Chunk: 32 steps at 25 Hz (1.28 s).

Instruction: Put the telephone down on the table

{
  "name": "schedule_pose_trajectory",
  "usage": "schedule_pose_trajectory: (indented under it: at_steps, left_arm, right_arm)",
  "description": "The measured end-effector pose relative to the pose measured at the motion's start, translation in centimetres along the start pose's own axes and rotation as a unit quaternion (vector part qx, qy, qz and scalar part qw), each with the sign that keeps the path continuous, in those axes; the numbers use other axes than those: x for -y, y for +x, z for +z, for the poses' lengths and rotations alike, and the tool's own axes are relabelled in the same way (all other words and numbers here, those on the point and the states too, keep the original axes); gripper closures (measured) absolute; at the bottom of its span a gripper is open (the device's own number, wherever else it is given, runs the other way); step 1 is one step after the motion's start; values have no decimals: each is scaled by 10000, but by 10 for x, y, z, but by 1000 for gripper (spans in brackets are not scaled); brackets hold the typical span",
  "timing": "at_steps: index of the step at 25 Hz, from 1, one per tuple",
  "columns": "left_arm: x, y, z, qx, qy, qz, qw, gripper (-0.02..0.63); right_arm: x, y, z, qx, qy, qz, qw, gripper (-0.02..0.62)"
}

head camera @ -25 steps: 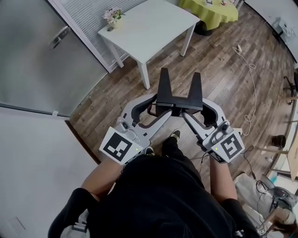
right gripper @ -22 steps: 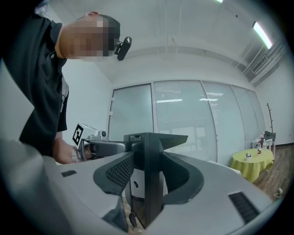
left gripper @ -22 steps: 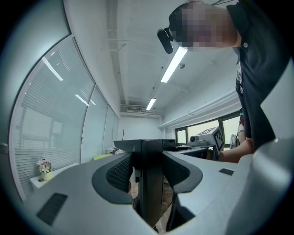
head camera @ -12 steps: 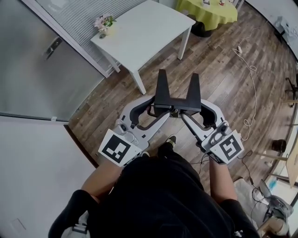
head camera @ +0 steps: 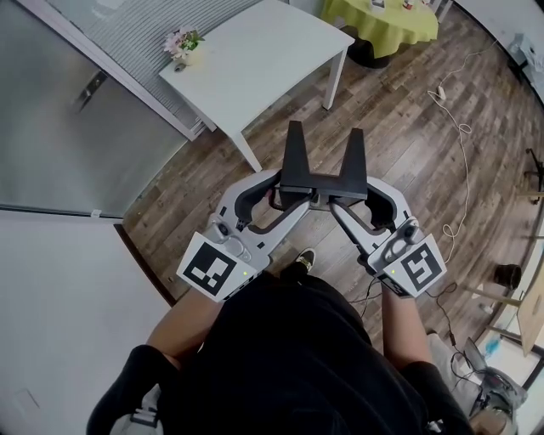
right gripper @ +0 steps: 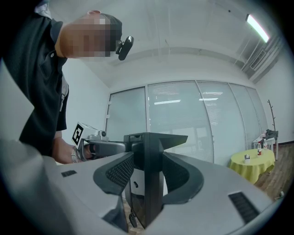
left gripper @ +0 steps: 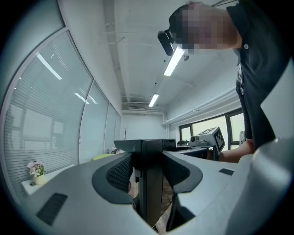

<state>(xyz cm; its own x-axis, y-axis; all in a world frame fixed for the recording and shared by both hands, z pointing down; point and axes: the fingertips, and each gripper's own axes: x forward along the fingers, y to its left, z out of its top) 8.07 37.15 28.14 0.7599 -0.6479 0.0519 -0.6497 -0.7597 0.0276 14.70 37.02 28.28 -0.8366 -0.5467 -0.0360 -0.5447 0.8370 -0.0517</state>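
The telephone (head camera: 323, 170) is a black piece with a flat base and two upright prongs. It hangs in the air above the wooden floor, carried between both grippers. My left gripper (head camera: 285, 194) is shut on its left end, and my right gripper (head camera: 353, 197) is shut on its right end. In the left gripper view the dark telephone body (left gripper: 151, 183) sits pinched between the ribbed pads (left gripper: 120, 172). The right gripper view shows the telephone (right gripper: 148, 179) clamped the same way. The white table (head camera: 263, 59) stands ahead and to the left, a short way beyond the telephone.
A small pot of flowers (head camera: 180, 42) sits on the table's far left corner. A round table with a yellow-green cloth (head camera: 395, 21) stands behind. A white cable (head camera: 459, 127) trails over the floor at right. A glass partition (head camera: 76, 110) runs along the left.
Both grippers have carried the telephone forward toward the white table, which now lies nearer and further left in the head view. The grip on the telephone looks the same.
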Motion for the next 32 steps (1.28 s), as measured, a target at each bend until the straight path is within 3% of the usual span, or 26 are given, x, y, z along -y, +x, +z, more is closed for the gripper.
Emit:
schedule_pose_trajectory:
  at_steps: [18, 32]
  left_arm:
    - [-29, 74, -1, 18, -1, -300, 9995, 402]
    - [-144, 148, 2, 103, -63, -531, 9985, 402]
  right_arm:
    - [75, 4, -1, 8, 78, -295, 9995, 388]
    - [176, 93, -3, -100, 0, -541, 9985, 388]
